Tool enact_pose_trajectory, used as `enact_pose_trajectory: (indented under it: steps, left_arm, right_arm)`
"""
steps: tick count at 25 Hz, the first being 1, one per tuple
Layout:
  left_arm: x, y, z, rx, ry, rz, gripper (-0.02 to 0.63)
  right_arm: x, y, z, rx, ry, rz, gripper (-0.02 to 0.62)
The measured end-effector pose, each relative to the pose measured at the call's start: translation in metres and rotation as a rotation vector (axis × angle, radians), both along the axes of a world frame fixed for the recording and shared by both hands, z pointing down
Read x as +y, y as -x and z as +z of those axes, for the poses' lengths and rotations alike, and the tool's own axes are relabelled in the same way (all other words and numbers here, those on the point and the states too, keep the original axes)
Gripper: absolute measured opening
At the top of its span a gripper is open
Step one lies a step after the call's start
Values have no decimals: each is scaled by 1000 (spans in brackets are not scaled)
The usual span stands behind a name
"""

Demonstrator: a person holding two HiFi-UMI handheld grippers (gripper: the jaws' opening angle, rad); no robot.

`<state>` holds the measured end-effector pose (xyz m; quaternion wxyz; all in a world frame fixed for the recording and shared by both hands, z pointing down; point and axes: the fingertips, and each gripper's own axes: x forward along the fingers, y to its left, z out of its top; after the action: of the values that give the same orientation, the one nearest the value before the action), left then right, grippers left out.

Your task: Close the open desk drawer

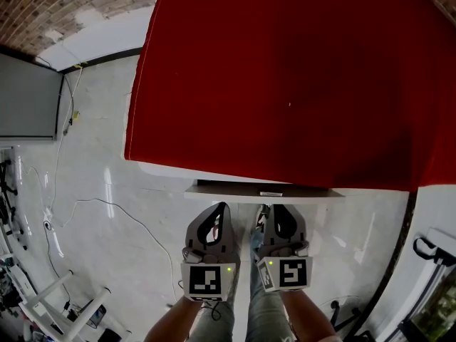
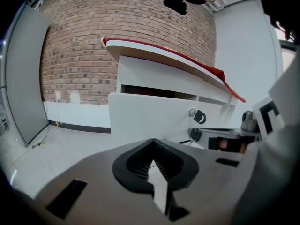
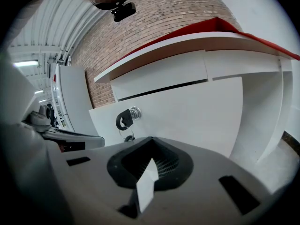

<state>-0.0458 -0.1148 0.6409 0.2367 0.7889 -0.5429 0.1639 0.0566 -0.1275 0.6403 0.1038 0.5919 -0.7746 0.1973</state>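
The drawer point(image 2: 150, 118) is white with a plain flat front. It stands open, pulled partway out from under the near edge of the red-topped desk point(image 1: 285, 84), level and square to that edge. A dark gap shows above its front, below the desk's white apron. A round metal lock point(image 3: 134, 111) sits on the front, with a black-headed key point(image 3: 123, 120) in it.

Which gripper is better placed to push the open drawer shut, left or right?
Probably the right gripper: it faces the middle of the drawer front, near the key. The left gripper sits toward the drawer's left end.
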Motion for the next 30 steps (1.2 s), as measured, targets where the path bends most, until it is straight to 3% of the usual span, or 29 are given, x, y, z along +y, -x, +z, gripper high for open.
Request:
enact_pose_trajectory:
  steps: [6, 30]
  left_arm:
    - [-1, 0, 2, -30, -10, 23, -2]
    - [-3, 0, -3, -20, -12, 1, -2]
  right_arm:
    - [-12, -2, 3, -2, 3, -3, -2]
    - [-31, -2, 5, 15, 16, -14, -2]
